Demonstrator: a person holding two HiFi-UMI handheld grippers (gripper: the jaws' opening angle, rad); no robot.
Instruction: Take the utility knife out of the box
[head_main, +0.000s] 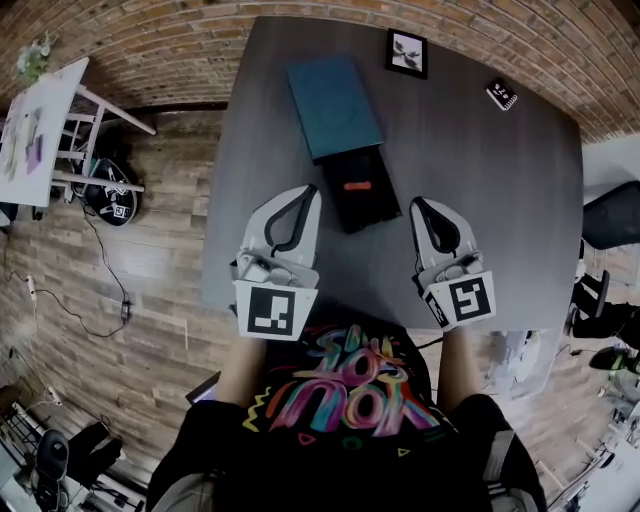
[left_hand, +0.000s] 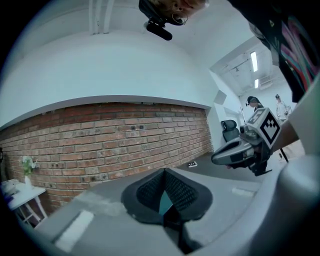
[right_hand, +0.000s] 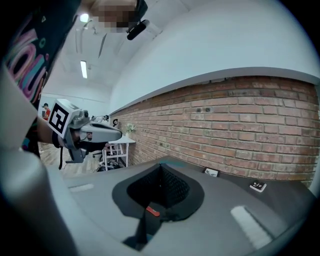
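The utility knife (head_main: 357, 186), seen as an orange-red strip, lies in the black tray (head_main: 375, 212) of the box. The tray adjoins the near end of the teal cover (head_main: 333, 105) on the dark grey table (head_main: 500, 200). The left gripper (head_main: 308, 195) is just left of the tray and the right gripper (head_main: 420, 207) just right of it. Both have their jaws pressed together on nothing. A framed picture (head_main: 406, 52) and a marker card (head_main: 502, 93) lie near the far edge.
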